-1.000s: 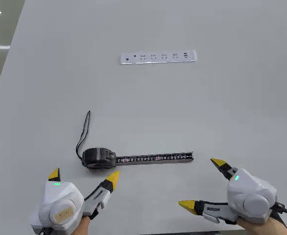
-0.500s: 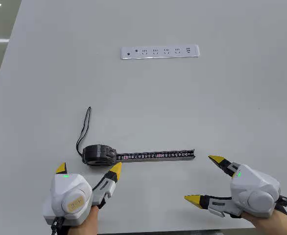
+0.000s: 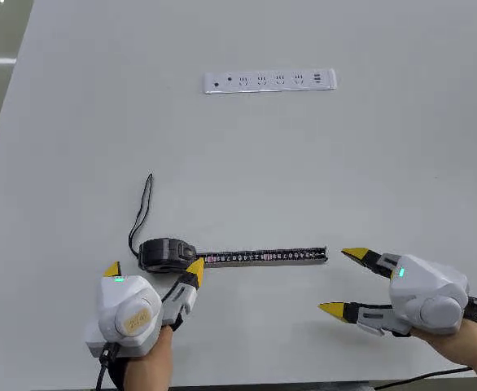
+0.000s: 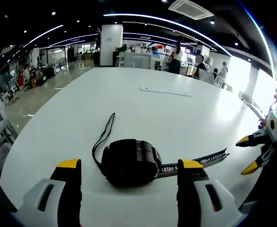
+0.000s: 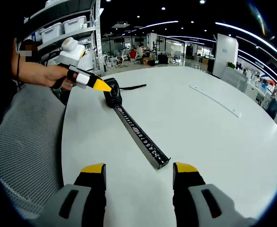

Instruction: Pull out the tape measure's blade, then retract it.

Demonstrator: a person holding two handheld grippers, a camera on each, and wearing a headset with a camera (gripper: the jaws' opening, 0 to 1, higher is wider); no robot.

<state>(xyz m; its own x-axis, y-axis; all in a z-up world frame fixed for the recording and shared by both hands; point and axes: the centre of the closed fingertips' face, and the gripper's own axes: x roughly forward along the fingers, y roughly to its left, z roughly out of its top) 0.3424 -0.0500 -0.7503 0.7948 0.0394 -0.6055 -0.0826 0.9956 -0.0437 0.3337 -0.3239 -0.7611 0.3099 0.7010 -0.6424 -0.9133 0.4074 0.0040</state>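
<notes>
Left claw (image 3: pixel 154 268): my jaws stand apart and hold nothing. The claw sits on my side of the tape measure, yellow tips level with its near edge. In the left gripper view the black body lies between my two jaws; I cannot tell whether either jaw touches it.

Right claw (image 3: pixel 343 281): my jaws are spread wide and hold nothing. The claw hovers low over the table, near the free end of the blade, a little to its right and toward me, apart from it.

Case (image 3: pixel 165 255): black and rounded, it lies on the table near my edge, left of the middle.

Blade (image 3: pixel 263 257): drawn out of the case, it lies flat and straight on the table, running from the case's right side toward my right claw. It is dark, with pale markings facing up.

Hook (image 5: pixel 163 162): the blade's end rests on the table. In the right gripper view it lies just ahead of the gap between my right jaws.

Strap (image 3: pixel 141 213): a thin black loop from the case's left side, lying on the table and running away from me.

Power strip (image 3: pixel 269 81): white, lying flat far across the table, well apart from the tape measure.

Table (image 3: pixel 385 163): white and broad.
</notes>
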